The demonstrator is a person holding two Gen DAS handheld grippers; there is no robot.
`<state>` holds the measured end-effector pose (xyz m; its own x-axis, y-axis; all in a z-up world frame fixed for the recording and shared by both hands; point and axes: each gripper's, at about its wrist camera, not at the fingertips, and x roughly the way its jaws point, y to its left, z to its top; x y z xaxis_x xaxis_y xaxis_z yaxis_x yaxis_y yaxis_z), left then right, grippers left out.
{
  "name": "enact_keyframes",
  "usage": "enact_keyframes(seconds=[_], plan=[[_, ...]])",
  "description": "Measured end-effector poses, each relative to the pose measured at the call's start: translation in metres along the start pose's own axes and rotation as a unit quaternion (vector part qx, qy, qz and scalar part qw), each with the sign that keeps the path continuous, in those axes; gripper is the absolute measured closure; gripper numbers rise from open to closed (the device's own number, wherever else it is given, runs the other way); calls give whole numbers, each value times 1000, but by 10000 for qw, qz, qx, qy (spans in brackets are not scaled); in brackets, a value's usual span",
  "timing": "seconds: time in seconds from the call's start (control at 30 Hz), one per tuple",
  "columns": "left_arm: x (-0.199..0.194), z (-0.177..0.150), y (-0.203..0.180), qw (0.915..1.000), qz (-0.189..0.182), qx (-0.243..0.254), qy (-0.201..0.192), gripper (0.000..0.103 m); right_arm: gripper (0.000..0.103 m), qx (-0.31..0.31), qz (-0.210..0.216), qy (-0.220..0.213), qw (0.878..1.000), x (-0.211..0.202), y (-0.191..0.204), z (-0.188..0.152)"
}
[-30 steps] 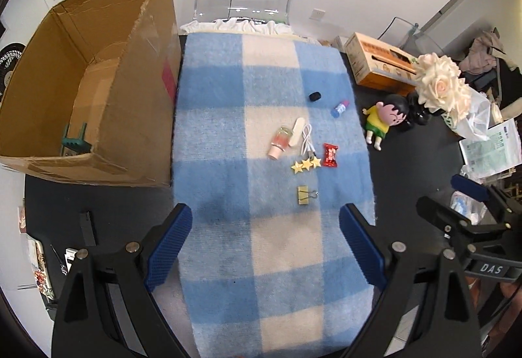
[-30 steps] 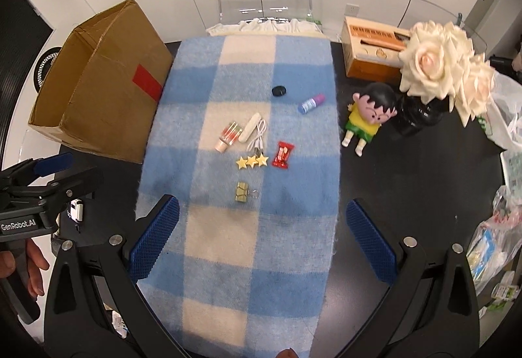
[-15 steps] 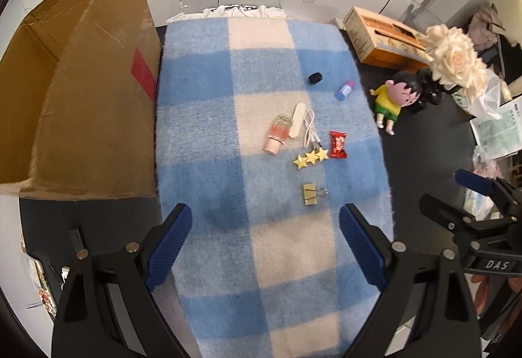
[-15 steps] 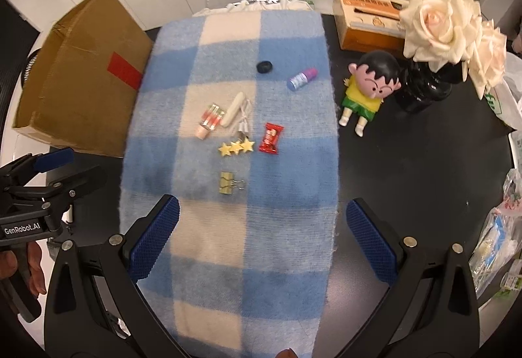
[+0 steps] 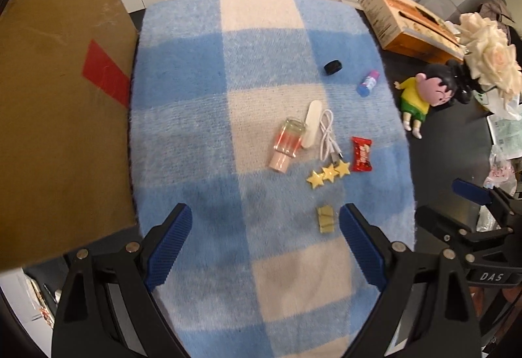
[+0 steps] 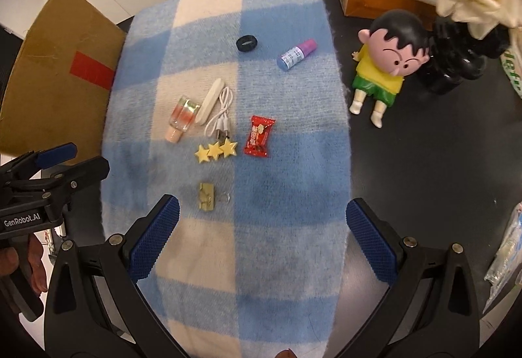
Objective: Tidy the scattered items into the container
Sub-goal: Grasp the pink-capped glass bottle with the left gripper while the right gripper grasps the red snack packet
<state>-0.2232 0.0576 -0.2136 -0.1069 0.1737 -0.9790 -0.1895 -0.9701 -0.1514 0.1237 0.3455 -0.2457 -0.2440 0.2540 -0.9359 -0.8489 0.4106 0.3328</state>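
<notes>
Both sets of blue-padded fingers stand spread wide with nothing between them: the left gripper (image 5: 264, 244) and the right gripper (image 6: 261, 234) hover over the near part of the blue-and-cream checked blanket (image 6: 287, 169).

Left to right:
- Cardboard box (image 5: 58, 103), beside the blanket's left edge, red tape on its wall.
- Small clear bottle (image 6: 181, 118), lying flat, long axis diagonal, pink cap toward the near-left.
- White oblong case (image 6: 210, 101), parallel to the bottle and touching it.
- Coiled white cable (image 6: 222, 116), plug end toward the near edge.
- Gold binder clip (image 6: 206, 196), just beside the right gripper's left fingertip.
- Three yellow stars (image 6: 215, 150), in a row near the cable's plug.
- Black cap (image 6: 247, 43), toward the far edge.
- Red candy wrapper (image 6: 258, 136), long axis near-to-far.
- Blue tube (image 6: 296, 54), purple end toward the far-right.
</notes>
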Motion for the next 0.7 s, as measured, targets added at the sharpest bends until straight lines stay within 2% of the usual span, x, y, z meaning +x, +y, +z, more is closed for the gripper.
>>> enact_keyframes(seconds=[0.37, 0.6, 0.7], plan=[[51, 22, -7, 9995, -48, 220, 236, 12, 0, 142, 45, 199, 9997, 45, -13, 25], [77, 30, -10, 9991, -97, 168, 368, 13, 0, 219, 92, 278, 9993, 69, -16, 39], [85, 34, -13, 9990, -92, 199, 396, 24, 4, 196, 113, 295, 9993, 77, -14, 43]])
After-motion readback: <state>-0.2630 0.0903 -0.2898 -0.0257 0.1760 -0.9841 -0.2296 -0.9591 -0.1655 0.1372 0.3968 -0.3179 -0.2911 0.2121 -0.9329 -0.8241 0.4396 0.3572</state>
